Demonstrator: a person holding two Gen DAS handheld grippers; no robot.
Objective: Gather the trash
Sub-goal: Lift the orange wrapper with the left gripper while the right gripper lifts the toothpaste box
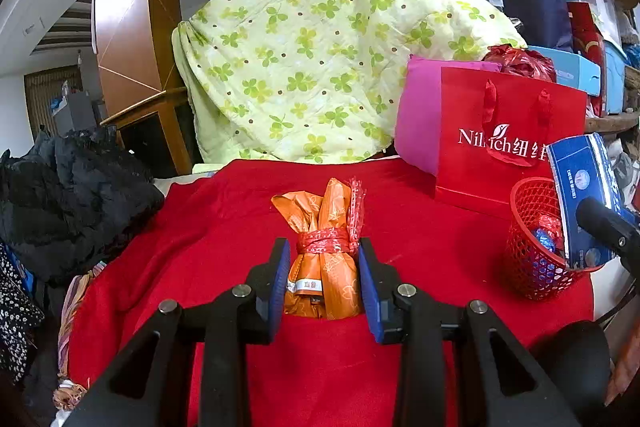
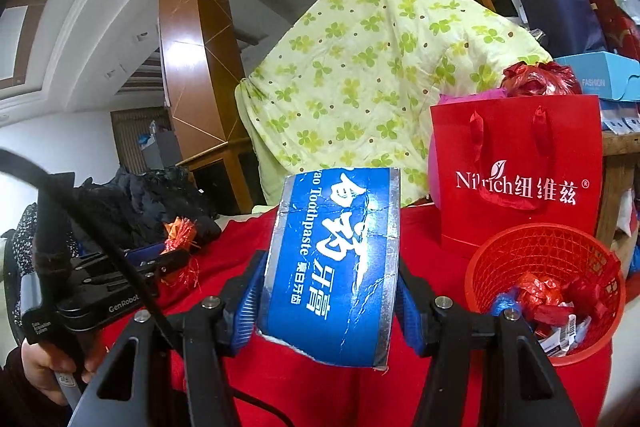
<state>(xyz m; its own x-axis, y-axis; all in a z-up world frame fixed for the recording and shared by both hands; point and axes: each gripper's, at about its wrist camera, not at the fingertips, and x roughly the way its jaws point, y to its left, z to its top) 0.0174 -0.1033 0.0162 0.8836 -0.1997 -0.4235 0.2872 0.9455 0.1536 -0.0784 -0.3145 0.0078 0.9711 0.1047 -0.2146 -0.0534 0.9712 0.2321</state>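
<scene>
My left gripper [image 1: 324,259] is shut on an orange plastic bundle [image 1: 324,279] tied with red ribbon, held just above the red cloth [image 1: 224,227]. My right gripper [image 2: 326,283] is shut on a flattened blue toothpaste box [image 2: 336,267], held left of and a little above the red mesh basket [image 2: 544,247]. The basket holds red and blue wrappers [image 2: 540,295]. In the left wrist view the basket [image 1: 532,267] stands at the right with the blue box [image 1: 580,195] over it. The left gripper also shows in the right wrist view [image 2: 176,255], at the left.
A red Nilrich paper bag [image 1: 508,143] stands behind the basket, with a pink bag [image 1: 418,115] beside it. A green clover quilt [image 1: 320,47] hangs at the back. Black clothes [image 1: 72,195] pile at the left. Boxes and bags [image 1: 560,7] crowd the right shelf.
</scene>
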